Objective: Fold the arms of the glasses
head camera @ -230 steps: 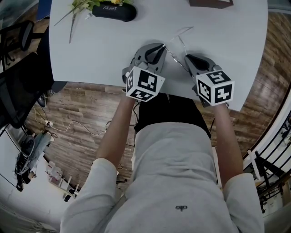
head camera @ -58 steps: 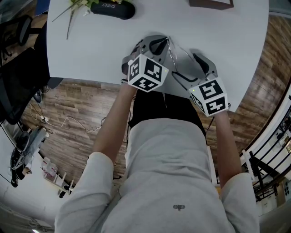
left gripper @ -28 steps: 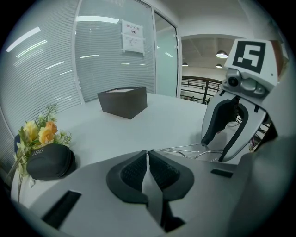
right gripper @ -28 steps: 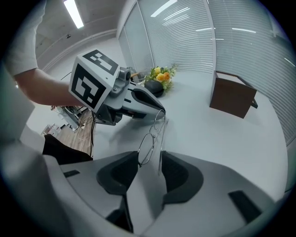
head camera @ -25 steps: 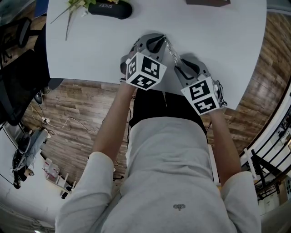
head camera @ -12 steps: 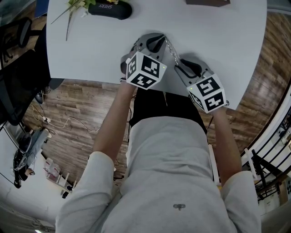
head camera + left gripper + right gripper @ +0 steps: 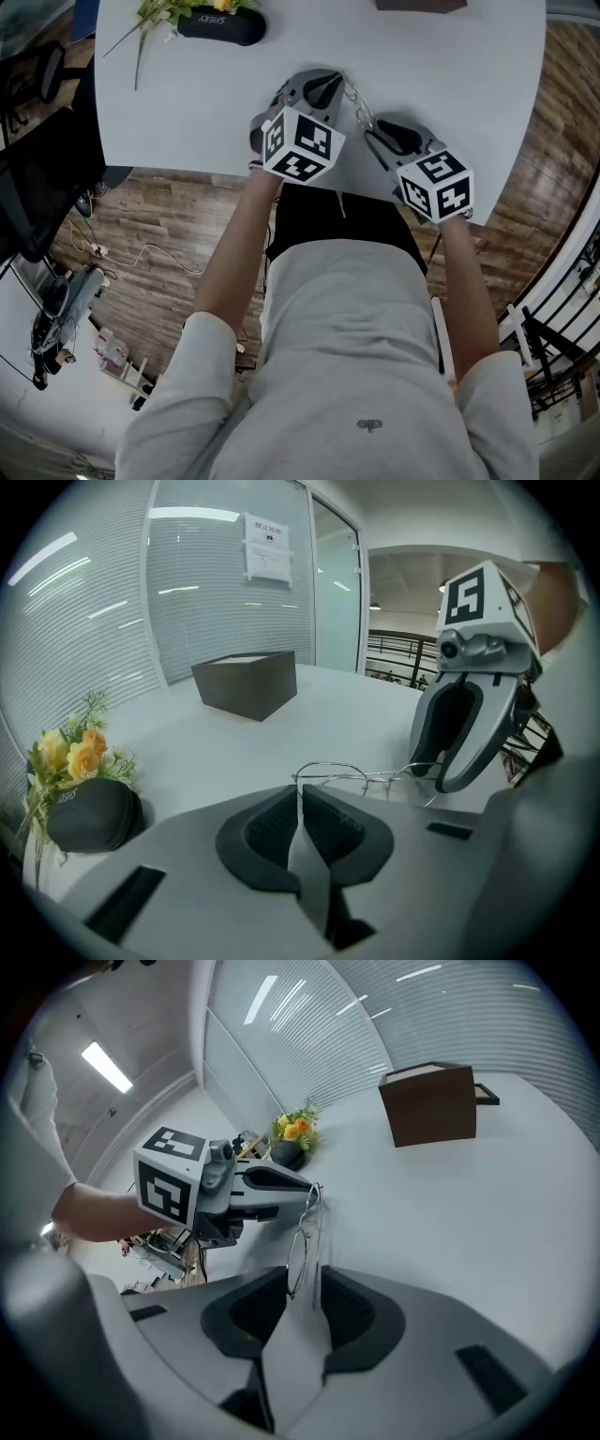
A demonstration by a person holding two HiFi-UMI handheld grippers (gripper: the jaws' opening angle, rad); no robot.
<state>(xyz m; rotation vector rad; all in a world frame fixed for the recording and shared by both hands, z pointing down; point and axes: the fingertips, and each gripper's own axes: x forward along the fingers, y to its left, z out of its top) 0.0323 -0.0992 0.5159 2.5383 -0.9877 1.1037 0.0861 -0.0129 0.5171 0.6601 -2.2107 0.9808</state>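
at the near edge of the white worktop (image 7: 469, 75), head view: glasses (image 7: 357, 105) spanned between the two claws. thin wire frame, clear lenses. cannot tell whether it clears the surface.

left claw (image 7: 324, 88) is clamped tight on one end of the frame. judged the anchor, so the frame cannot swing while the other end is worked.

right claw (image 7: 379, 137) sits at 4 o'clock of the left. its jaws are narrowly parted and closed round the other end. its own view shows rim and arm wire lying together between the pads, so that arm looks folded in; a judgement, not certain.

black case (image 7: 221, 24) at 10 o'clock of the glasses, white print reads roughly "sheey". yellow flowers (image 7: 173, 9) lie against it. brown box (image 7: 420, 5) at 1 o'clock, no print seen.

paper notice (image 7: 267, 547) on the glass wall, red heading too small to read.
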